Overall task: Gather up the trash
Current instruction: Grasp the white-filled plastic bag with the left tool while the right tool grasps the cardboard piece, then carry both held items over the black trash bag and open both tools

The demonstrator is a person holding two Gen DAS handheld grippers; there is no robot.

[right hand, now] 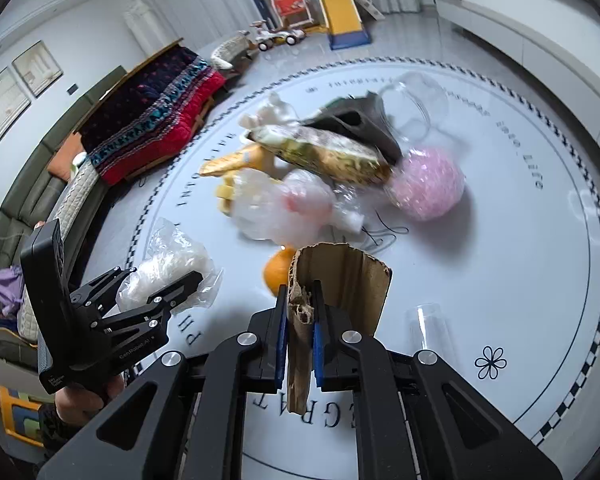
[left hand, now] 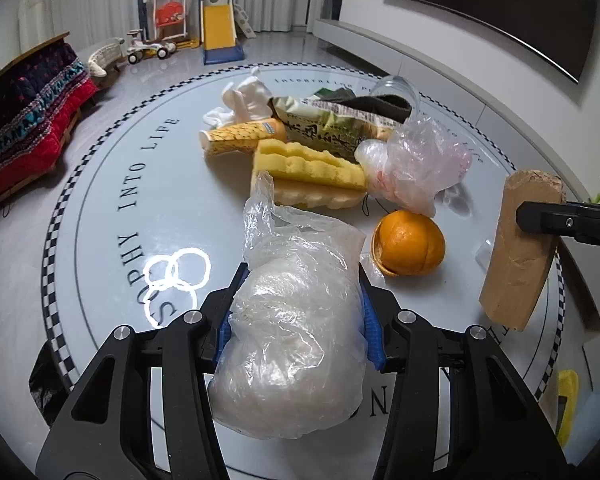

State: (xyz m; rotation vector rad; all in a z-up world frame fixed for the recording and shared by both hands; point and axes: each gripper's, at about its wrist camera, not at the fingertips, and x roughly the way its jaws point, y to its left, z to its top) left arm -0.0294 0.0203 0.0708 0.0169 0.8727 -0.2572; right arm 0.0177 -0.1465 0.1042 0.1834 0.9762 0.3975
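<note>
My left gripper (left hand: 298,304) is shut on a crumpled clear plastic bag (left hand: 292,336) and holds it above the round white table (left hand: 112,208); it also shows in the right wrist view (right hand: 164,280). My right gripper (right hand: 300,320) is shut on a folded piece of brown cardboard (right hand: 340,280), seen at the right of the left wrist view (left hand: 516,248). A pile of trash lies mid-table: orange peel (left hand: 410,244), yellow sponge (left hand: 308,176), paper cup (left hand: 240,138), snack wrapper (left hand: 328,128), clear bags (left hand: 416,164), white tissue (left hand: 244,100).
A pink mesh ball (right hand: 428,188) and a tipped clear jar (right hand: 414,104) lie at the pile's far side. A clear plastic cup (right hand: 428,328) stands near my right gripper. A sofa with a red blanket (right hand: 152,120) and toy slide (right hand: 344,12) stand beyond the table.
</note>
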